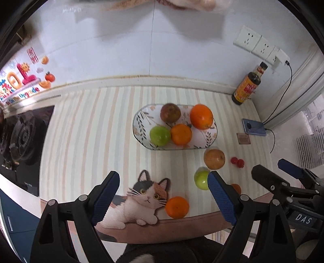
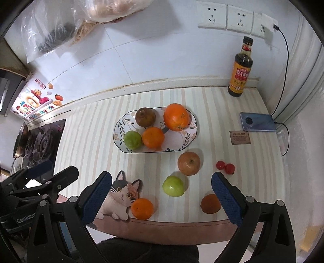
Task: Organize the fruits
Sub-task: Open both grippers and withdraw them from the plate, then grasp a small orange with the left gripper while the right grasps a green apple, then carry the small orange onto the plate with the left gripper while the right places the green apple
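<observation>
A patterned oval plate (image 1: 139, 123) (image 2: 119, 131) on the striped mat holds a large orange (image 1: 201, 116) (image 2: 176, 117), a small orange (image 1: 181, 134) (image 2: 152, 137), a green apple (image 1: 160, 135) (image 2: 132, 139) and a brown fruit (image 1: 170, 112) (image 2: 145, 117). Loose on the mat lie a reddish apple (image 1: 214, 158) (image 2: 189, 163), a green apple (image 1: 200, 180) (image 2: 173, 185), an orange (image 1: 177, 207) (image 2: 142, 208), a dark orange (image 2: 210, 203) and two small red fruits (image 1: 237, 161) (image 2: 225, 167). My left gripper (image 1: 163, 197) and right gripper (image 2: 162, 200) are open and empty above the front edge.
A sauce bottle (image 1: 247, 87) (image 2: 241, 68) stands at the back right by wall sockets (image 2: 226, 18). A phone (image 1: 254, 127) (image 2: 257, 122) on a charging cable and a small brown card (image 2: 240, 137) lie at the right. A gas hob (image 1: 22, 133) (image 2: 36, 145) is at the left.
</observation>
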`<state>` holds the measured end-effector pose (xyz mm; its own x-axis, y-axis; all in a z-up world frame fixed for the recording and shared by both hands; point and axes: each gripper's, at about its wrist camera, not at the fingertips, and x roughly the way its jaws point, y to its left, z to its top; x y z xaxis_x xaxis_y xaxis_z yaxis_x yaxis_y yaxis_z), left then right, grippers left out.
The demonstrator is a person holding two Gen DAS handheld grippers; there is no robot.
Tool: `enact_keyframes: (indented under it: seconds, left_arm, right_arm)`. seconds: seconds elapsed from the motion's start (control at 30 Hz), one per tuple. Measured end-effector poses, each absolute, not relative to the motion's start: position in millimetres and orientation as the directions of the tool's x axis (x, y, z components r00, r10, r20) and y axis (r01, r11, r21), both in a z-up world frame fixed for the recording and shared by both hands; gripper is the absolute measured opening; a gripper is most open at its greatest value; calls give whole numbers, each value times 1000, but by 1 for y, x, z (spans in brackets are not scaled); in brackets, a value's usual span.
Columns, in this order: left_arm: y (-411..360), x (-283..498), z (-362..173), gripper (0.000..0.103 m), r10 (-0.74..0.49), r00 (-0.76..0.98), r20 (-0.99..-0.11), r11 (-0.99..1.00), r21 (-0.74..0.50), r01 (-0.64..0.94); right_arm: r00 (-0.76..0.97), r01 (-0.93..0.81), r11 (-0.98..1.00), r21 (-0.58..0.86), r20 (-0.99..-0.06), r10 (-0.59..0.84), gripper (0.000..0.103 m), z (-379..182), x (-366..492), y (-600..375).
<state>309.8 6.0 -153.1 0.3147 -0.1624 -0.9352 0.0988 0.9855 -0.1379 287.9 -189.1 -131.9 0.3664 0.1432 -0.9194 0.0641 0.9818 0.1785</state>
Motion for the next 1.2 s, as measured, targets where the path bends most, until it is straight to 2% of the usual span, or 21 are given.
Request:
enact_keyframes:
  seconds: [0.1, 0.33, 0.4, 0.47, 0.67, 0.7, 0.8, 0.83, 0.9, 0.97, 1.03, 1.07, 1.2]
  left_arm:
    - [1, 310, -177, 100, -147, 279, -949, 987, -124, 99]
    - [-27, 302, -273, 100, -134, 38, -990, 980, -127, 156]
    - [-40, 296, -300, 100, -103, -29, -994, 976, -107, 190]
    - [-51, 290, -320, 100, -100, -82, -992, 972, -115, 203]
    - [-74, 289, -357, 100, -83, -122, -989, 969, -108, 223]
    - [-75, 289, -361, 96, -81, -128, -988, 970, -108, 216]
    - [-72, 290, -371, 69, -115, -154, -981, 973, -142, 180]
    - [-71, 290, -372, 65, -133, -157, -979, 971, -160, 175]
    - [-72, 286, -369, 61, -149, -152, -977, 968, -176, 180]
    - [-73, 283, -365, 60, -116, -136, -984, 968, -142, 205]
    - [-67, 286, -362, 60, -96, -124, -988, 972, -120, 203]
    - [-60, 290, -360, 60, -86, -115, -990, 976, -107, 190]
    - [-31, 308, -351, 60, -72, -77, -994, 990, -81, 116]
  right_arm:
    - [339, 91, 975, 205, -927, 163, 101, -152, 287, -203]
    - [264, 153, 963, 219, -949, 174, 99, -216, 293, -231]
    - [233, 167, 961, 222, -956, 180, 90, -237, 295, -234]
    - [202, 165, 960, 226, -961, 191, 85, -253, 297, -233]
    - [117, 154, 954, 256, -964, 240, 83, -299, 309, -222]
    - [104, 156, 954, 258, -964, 244, 83, -306, 312, -220]
    - [68, 155, 954, 255, -967, 247, 83, -325, 321, -214]
    - [54, 161, 951, 265, -964, 259, 83, -333, 325, -212]
    - [23, 170, 948, 269, -963, 270, 83, -347, 330, -209]
    - [6, 172, 946, 273, -961, 276, 82, -356, 334, -205]
    - [-14, 167, 945, 280, -958, 286, 73, -368, 338, -199]
    - [-20, 165, 941, 296, -953, 303, 64, -372, 339, -197]
    - [-41, 119, 948, 294, -953, 300, 63, -372, 335, -182]
